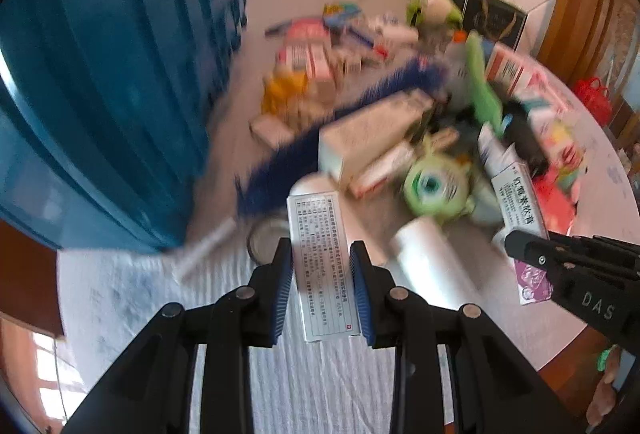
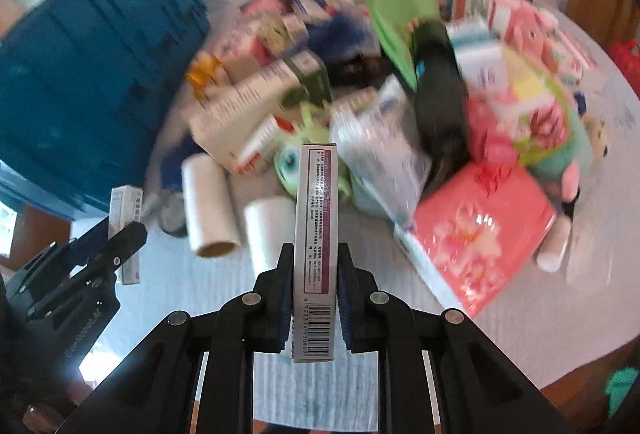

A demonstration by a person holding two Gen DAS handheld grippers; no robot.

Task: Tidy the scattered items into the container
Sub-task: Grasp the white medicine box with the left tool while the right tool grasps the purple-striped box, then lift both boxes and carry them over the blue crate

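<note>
Both tongs loaded and clear of the clutter: left tongs (image 1: 322,284) pinching a white printed box (image 1: 323,266) across its narrow width, long axis running straight out along the fingers; right tongs (image 2: 313,292) clamped on a slim white-and-purple box (image 2: 315,254) stood on edge, its length likewise in line with the fingers. Blue container (image 1: 108,81) filling the upper left of the left wrist view and sitting at the left edge of the right wrist view (image 2: 92,65), so to the left of both loads, with the left tongs judged the nearer. Next move likely a swing leftward and over the crate wall for each box in turn, lengthwise entry probably easiest. Remaining pile spread over the white tabletop (image 1: 140,298) toward centre and right: paper rolls (image 2: 208,209), a green one-eyed plush (image 1: 438,187), a pink packet (image 2: 480,234), many small cartons, all blurred
</note>
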